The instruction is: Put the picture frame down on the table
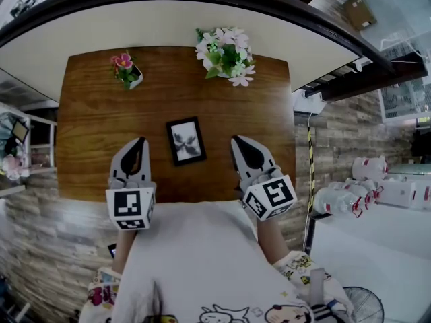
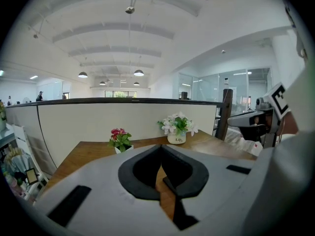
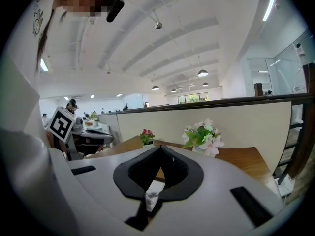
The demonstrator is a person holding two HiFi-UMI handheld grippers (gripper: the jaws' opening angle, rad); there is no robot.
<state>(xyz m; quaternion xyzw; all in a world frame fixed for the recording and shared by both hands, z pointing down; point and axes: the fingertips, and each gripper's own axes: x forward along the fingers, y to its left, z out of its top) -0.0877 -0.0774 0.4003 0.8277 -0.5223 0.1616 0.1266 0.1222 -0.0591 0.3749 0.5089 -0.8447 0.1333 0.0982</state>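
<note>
Left tool (image 1: 139, 143) and right tool (image 1: 240, 142) are both pressed together, nothing in them. The picture frame (image 1: 186, 140) lies flat on the wooden surface (image 1: 94, 120) between them, long axis pointing away, leaning slightly left. Further back there's a pink flower pot (image 1: 126, 70) and a white flower pot (image 1: 225, 54), then an office partition (image 1: 168, 25).

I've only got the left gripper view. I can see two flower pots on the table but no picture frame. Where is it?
Observer: The head view shows the picture frame lying flat on the table, between the left gripper and the right gripper.
Operator: Is the right gripper holding it?
Observer: No. Its jaws are closed and it sits apart from the frame, off the frame's right edge.
Operator: Is the frame close to the flower pots?
Observer: No. The pink flower pot and the white flower pot stand at the far edge, with bare wood between them and the frame.
</note>
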